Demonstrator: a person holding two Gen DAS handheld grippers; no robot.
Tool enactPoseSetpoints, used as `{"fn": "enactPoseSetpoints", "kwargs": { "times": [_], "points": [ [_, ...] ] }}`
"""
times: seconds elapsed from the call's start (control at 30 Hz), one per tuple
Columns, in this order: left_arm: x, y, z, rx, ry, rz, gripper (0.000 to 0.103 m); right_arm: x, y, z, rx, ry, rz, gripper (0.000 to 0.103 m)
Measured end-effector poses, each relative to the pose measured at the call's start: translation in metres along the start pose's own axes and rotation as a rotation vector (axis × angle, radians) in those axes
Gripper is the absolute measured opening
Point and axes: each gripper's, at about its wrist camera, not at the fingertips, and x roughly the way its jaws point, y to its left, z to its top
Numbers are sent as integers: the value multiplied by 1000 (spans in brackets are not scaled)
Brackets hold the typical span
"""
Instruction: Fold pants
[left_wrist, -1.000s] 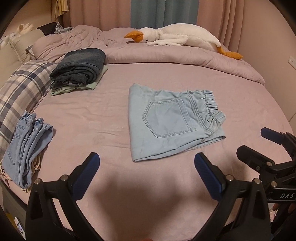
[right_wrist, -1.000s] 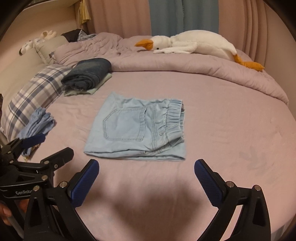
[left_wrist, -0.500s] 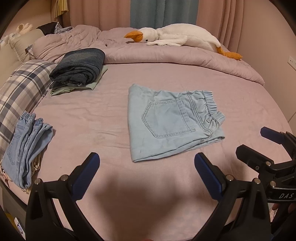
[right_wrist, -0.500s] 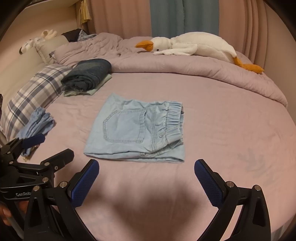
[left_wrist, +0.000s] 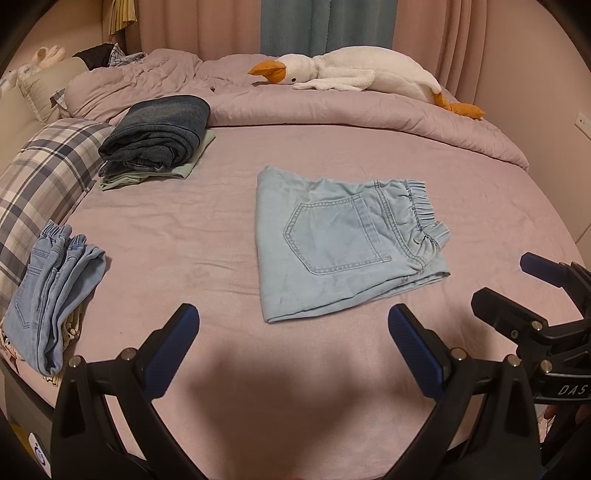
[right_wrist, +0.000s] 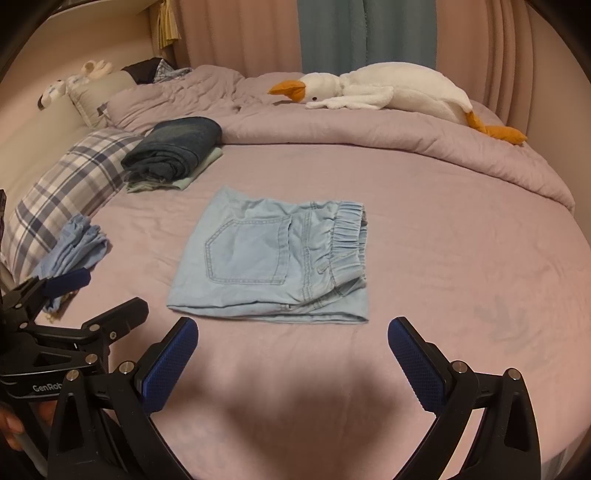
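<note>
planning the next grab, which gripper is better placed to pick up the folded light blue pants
Left, marginally. The folded pants lie straight ahead of the open left gripper, between its fingers' line. The right gripper, also open, sees them offset left. Both hover short, empty.

Both wrist views look from the near edge of the bed (left_wrist: 184, 236) toward the plush goose (left_wrist: 354, 74) at its far side, angled slightly downward. The left view sits left of the folded pants (left_wrist: 343, 243), the right view nearer them; both share pants, goose and plaid pillow (right_wrist: 70, 188)
</note>
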Motion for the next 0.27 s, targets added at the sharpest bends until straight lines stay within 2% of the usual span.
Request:
{"fn": "enactPoseSetpoints", "kwargs": {
  "times": [0.27],
  "points": [
    [-1,1,0,-4,-6,-3,103,1,-1,0,3,-1,3,102]
  ]
}}
